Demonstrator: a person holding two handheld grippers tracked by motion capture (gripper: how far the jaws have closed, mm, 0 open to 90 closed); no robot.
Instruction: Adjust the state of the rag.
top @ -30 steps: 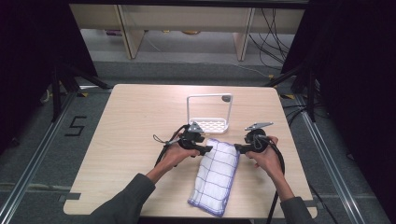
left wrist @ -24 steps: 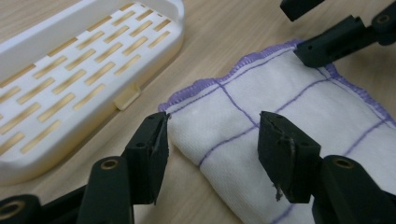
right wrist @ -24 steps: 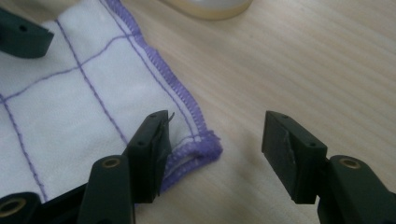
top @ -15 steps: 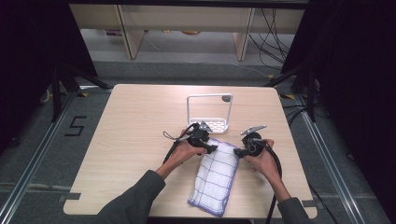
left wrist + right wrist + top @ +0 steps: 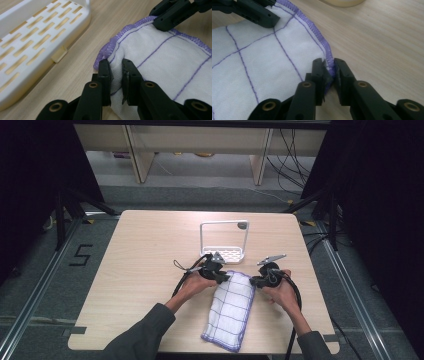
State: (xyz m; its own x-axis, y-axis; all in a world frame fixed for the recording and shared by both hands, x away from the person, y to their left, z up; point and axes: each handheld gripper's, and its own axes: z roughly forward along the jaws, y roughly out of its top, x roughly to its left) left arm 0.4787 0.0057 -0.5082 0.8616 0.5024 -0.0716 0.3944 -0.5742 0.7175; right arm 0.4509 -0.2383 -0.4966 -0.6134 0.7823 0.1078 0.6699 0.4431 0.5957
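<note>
A white cloth (image 5: 231,307) with a purple grid and purple hem lies on the table's near half. My left gripper (image 5: 227,278) is at its far left corner and my right gripper (image 5: 254,281) is at its far right corner. In the left gripper view, the left gripper (image 5: 116,72) has just been closing and now pinches a fold of the cloth (image 5: 165,62). In the right gripper view, the right gripper (image 5: 329,71) has just been closing too and is shut on the hem of the cloth (image 5: 262,65).
A white slotted rack (image 5: 223,242) with a tall frame stands just beyond the cloth; its tray (image 5: 37,37) lies close to the left gripper. The wooden table (image 5: 140,250) has bare room to the left. Cables trail from both grippers toward the near edge.
Both hands have edged inward onto the cloth's far corners. The jaws of both grippers have closed on the cloth's edge.
</note>
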